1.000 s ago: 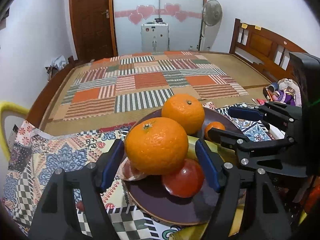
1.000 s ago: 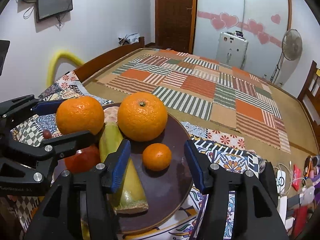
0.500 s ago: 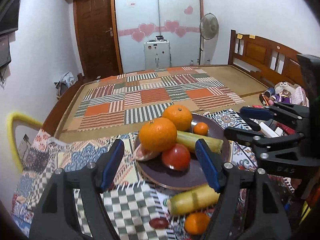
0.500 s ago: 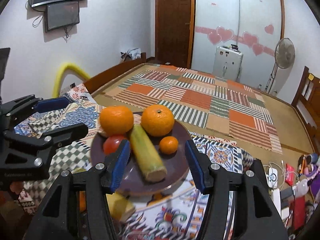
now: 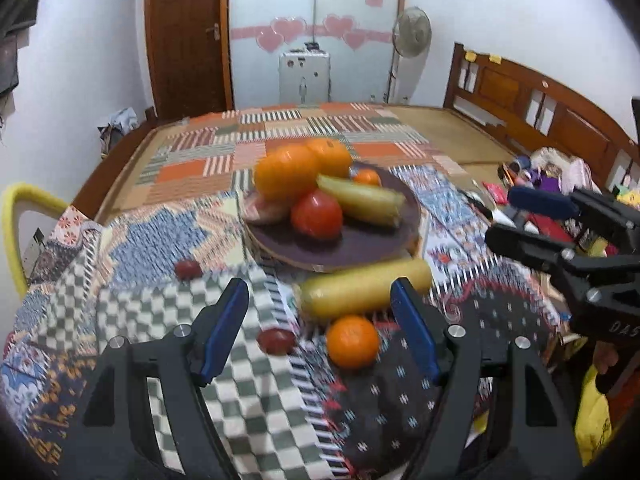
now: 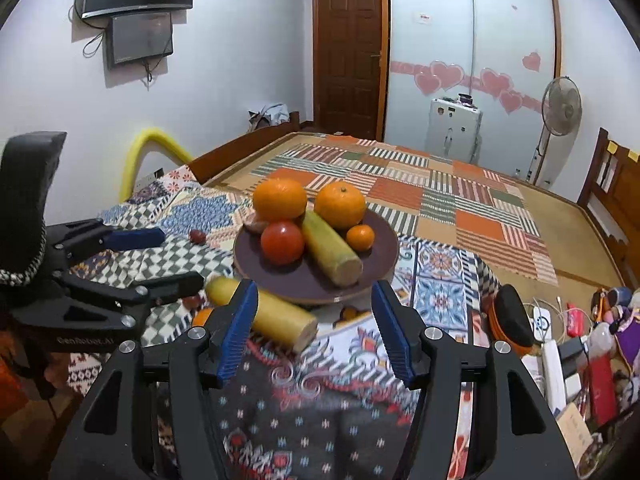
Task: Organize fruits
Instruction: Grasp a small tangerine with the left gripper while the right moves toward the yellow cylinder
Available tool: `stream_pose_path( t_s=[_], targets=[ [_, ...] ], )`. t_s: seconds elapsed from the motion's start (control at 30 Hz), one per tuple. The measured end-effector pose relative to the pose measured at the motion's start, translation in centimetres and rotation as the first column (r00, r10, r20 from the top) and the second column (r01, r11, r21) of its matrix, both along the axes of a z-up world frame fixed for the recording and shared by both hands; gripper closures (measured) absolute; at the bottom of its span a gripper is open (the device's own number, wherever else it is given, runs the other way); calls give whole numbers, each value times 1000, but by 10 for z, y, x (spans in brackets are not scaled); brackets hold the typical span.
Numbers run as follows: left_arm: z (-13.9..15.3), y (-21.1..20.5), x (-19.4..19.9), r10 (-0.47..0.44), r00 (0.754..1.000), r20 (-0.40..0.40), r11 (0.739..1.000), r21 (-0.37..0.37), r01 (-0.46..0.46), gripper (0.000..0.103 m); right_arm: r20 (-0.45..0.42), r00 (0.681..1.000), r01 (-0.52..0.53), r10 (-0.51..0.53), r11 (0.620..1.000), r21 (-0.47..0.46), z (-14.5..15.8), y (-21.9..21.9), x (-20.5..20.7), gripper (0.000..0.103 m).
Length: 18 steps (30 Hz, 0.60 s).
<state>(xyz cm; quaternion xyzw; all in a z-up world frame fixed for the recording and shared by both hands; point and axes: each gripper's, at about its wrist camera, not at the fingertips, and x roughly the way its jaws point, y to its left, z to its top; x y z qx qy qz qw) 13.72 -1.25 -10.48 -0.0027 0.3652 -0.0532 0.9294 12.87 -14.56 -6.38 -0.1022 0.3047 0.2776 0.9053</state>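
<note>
A dark plate (image 5: 360,246) (image 6: 378,236) on the patterned cloth holds two big oranges (image 6: 280,199), a tomato (image 6: 282,242), a small orange (image 6: 360,237) and a yellow-green stalk piece (image 6: 330,254). In front of the plate lie a second yellow stalk piece (image 5: 364,288) (image 6: 276,316), a loose orange (image 5: 353,342) and two small dark red fruits (image 5: 275,341) (image 5: 188,269). My left gripper (image 5: 320,330) is open and empty, above the loose fruits. My right gripper (image 6: 314,326) is open and empty, in front of the plate.
A cluttered pile of cables, toys and boxes (image 6: 576,344) lies at the right. A black round object (image 6: 514,314) sits near it. A yellow chair back (image 6: 148,148) stands at the left. A wooden bed with a patchwork mat (image 6: 420,188) lies behind.
Both grippers have pulled back and up from the plate, leaving the big orange on it. The loose fruits in front of the plate have come into view.
</note>
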Motion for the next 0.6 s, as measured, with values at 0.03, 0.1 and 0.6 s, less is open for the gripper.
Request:
stream_pose_path(
  t_s=[0.03, 0.1, 0.6],
  targets=[
    [-7, -4, -1, -4, 1000, -13, 1000, 6, 4, 30, -2, 1000, -1, 1, 1000, -3, -2, -1, -1, 47],
    [-17, -8, -4, -10, 999, -30, 1000, 9, 11, 30, -7, 1000, -1, 1, 1000, -5, -6, -6, -7, 47],
    [-54, -20, -3, -28, 996, -84, 1000, 2, 29, 64, -68, 998, 6, -6, 1000, -5, -32, -19, -7, 47]
  ],
)
